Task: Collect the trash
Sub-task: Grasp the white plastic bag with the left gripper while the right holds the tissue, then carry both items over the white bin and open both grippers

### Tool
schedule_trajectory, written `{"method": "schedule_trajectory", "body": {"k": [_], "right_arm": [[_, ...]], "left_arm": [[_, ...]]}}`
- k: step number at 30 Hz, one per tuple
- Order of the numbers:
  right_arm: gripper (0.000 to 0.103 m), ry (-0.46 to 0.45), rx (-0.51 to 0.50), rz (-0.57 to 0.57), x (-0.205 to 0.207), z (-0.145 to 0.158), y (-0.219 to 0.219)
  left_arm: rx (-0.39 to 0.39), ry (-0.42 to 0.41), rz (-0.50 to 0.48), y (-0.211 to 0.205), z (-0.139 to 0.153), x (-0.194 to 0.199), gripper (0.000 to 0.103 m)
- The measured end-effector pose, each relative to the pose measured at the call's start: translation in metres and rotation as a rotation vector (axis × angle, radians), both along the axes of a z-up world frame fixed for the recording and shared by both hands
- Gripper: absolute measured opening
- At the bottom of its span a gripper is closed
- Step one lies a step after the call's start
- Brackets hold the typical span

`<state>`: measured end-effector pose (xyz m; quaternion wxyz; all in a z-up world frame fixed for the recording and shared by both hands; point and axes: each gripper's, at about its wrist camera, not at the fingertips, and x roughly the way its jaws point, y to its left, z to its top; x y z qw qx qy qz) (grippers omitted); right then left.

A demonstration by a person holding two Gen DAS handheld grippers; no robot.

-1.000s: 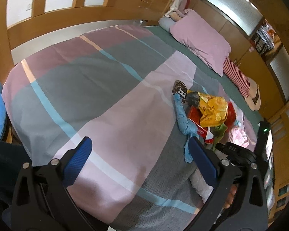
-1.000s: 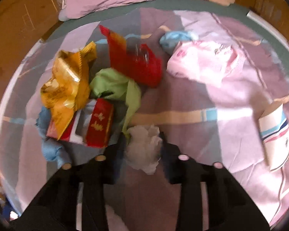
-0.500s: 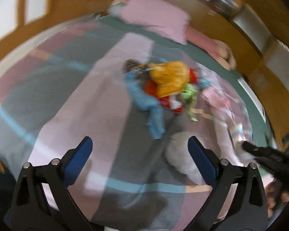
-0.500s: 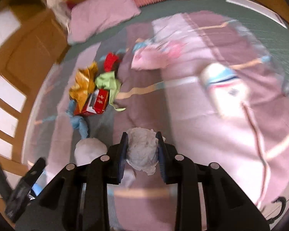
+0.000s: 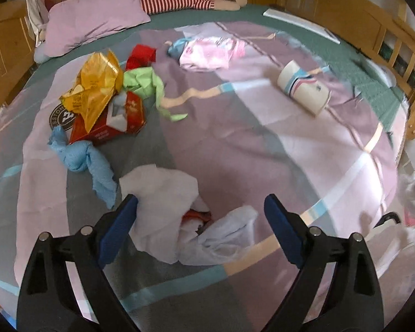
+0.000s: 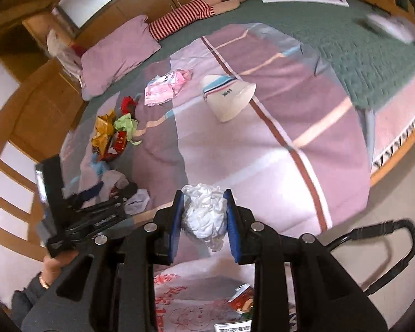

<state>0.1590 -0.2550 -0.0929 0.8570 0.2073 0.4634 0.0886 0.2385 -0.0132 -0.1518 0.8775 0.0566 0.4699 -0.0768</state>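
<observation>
A wood-walled bedroom; a bed (image 5: pixel 262 152) under a striped quilt carries the litter. Near edge: the left gripper (image 5: pixel 200 221), its jaws wide and just narrowing, straddles a crumpled white plastic bag (image 5: pixel 166 207) without yet pressing it. The right gripper (image 6: pixel 204 215) pinches a white paper wad (image 6: pixel 204 213) between narrow jaws, above a printed trash bag (image 6: pixel 185 298) off the bed's edge. Farther in, toward the left edge: a blue rag (image 5: pixel 88 163), red box (image 5: pixel 116 119), yellow wrapper (image 5: pixel 94 88) and green paper (image 5: pixel 144 83). Middle: a tipped paper cup (image 5: pixel 304 91). Toward the head: a pink wrapper (image 5: pixel 207 52) and pillow (image 5: pixel 94 19). The wad is best released only once fully over the bag's mouth; the left jaws should gather the bulk, not a loose flap.
</observation>
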Motion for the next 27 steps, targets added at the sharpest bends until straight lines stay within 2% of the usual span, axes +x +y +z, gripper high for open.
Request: {"method": "schedule_trajectory", "body": {"k": [4, 5, 6, 7, 9, 10, 12, 17, 21, 27], "right_arm": [[0.03, -0.024, -0.017, 0.017, -0.007, 0.007, 0.008], [0.03, -0.038, -0.021, 0.025, -0.009, 0.011, 0.011], [0.03, -0.05, -0.028, 0.028, -0.011, 0.014, 0.013], [0.03, -0.064, -0.04, 0.031, -0.015, 0.017, 0.014], [0.03, -0.095, -0.071, 0.038, -0.023, 0.024, 0.017], [0.03, -0.11, -0.082, 0.043, -0.027, 0.027, 0.018], [0.03, -0.137, -0.105, 0.061, -0.035, 0.034, 0.02], [0.03, -0.18, -0.134, 0.095, -0.053, 0.047, 0.022], [0.03, -0.185, -0.164, 0.111, -0.065, 0.05, 0.022], [0.03, -0.191, -0.209, 0.145, -0.092, 0.057, 0.018]], "left_arm": [[0.121, 0.036, 0.026, 0.005, -0.018, 0.002, 0.074], [0.145, 0.038, 0.038, 0.007, -0.021, 0.003, 0.063], [0.147, 0.029, 0.051, 0.01, -0.021, 0.003, 0.05], [0.134, 0.02, 0.067, 0.016, -0.018, 0.002, 0.044], [0.041, 0.007, 0.106, 0.031, -0.008, 0.0, 0.033], [-0.02, -0.006, 0.128, 0.039, -0.001, -0.003, 0.031], [-0.088, -0.056, 0.148, 0.048, 0.013, -0.013, 0.03], [-0.124, -0.234, 0.145, 0.047, 0.054, -0.06, 0.03], [-0.247, -0.285, 0.174, 0.043, 0.077, -0.1, 0.03], [-0.261, -0.362, 0.091, 0.012, 0.115, -0.147, 0.03]]}}
